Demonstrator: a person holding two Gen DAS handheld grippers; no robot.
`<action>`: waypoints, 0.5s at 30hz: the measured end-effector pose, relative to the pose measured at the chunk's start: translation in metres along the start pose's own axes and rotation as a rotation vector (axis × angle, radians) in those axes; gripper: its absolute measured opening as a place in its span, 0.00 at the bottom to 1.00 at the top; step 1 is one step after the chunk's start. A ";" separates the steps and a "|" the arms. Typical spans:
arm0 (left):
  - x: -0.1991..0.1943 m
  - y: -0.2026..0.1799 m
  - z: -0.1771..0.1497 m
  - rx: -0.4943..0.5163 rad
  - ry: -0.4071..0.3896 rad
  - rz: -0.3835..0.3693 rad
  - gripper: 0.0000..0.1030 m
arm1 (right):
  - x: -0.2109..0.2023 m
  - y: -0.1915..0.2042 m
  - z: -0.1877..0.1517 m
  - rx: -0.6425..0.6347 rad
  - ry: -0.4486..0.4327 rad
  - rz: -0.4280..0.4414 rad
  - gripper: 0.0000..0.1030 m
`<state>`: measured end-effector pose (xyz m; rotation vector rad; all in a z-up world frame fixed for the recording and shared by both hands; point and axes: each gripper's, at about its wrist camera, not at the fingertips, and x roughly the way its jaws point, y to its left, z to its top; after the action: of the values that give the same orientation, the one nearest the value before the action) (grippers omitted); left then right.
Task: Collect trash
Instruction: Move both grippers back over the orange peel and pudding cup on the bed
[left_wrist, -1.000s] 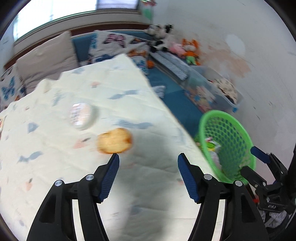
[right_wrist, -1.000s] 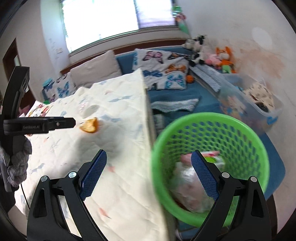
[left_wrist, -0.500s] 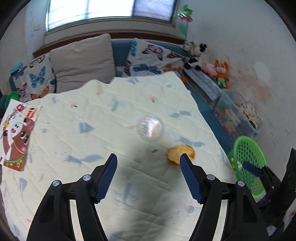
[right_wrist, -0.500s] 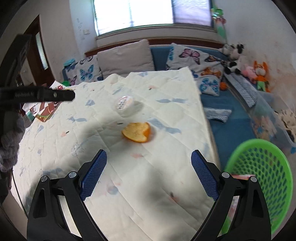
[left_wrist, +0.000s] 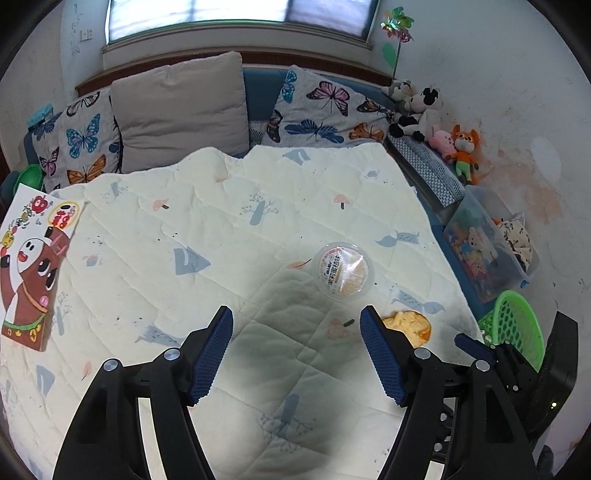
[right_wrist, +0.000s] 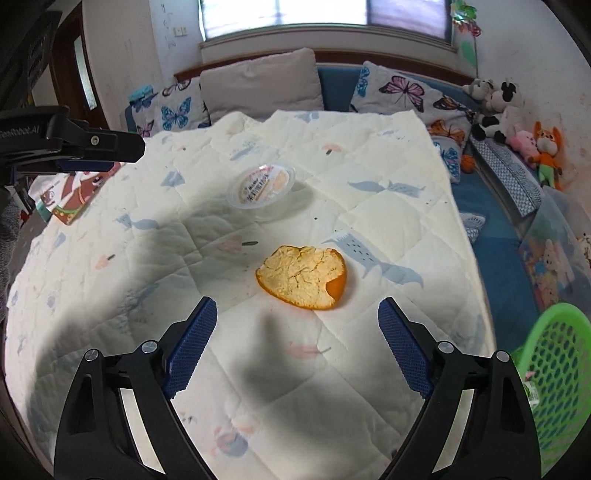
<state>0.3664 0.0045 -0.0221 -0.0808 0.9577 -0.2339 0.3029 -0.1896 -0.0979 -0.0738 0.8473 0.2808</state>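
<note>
Both pairs of blue ribbed fingers stand spread with nothing between them. Low in its frame, the left gripper (left_wrist: 296, 354) hangs over the cream quilted blanket (left_wrist: 207, 236); its jaws have just been opening, and they are empty. The right gripper (right_wrist: 297, 345) has jaws that have just been closing a little, though they too are wide and bare. A curled piece of orange peel (right_wrist: 303, 277), pith up, lies on the blanket just above the right gripper's fingertips, at frame centre. The round clear plastic cup with a printed foil lid (right_wrist: 263, 186) sits farther up, apart from the peel. A green mesh plastic basket (right_wrist: 554, 369) stands at the lower right edge, beside the blanket.
</note>
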 end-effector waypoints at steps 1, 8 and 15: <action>0.005 0.000 0.001 0.000 0.006 -0.003 0.68 | 0.003 0.000 0.000 -0.002 0.005 -0.001 0.86; 0.030 0.003 0.005 -0.003 0.034 -0.015 0.71 | 0.027 -0.005 0.002 0.009 0.035 -0.009 0.85; 0.054 -0.001 0.007 0.009 0.048 -0.024 0.78 | 0.041 -0.006 0.002 0.012 0.053 -0.019 0.69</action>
<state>0.4019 -0.0098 -0.0608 -0.0787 1.0040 -0.2636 0.3320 -0.1862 -0.1273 -0.0783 0.9007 0.2564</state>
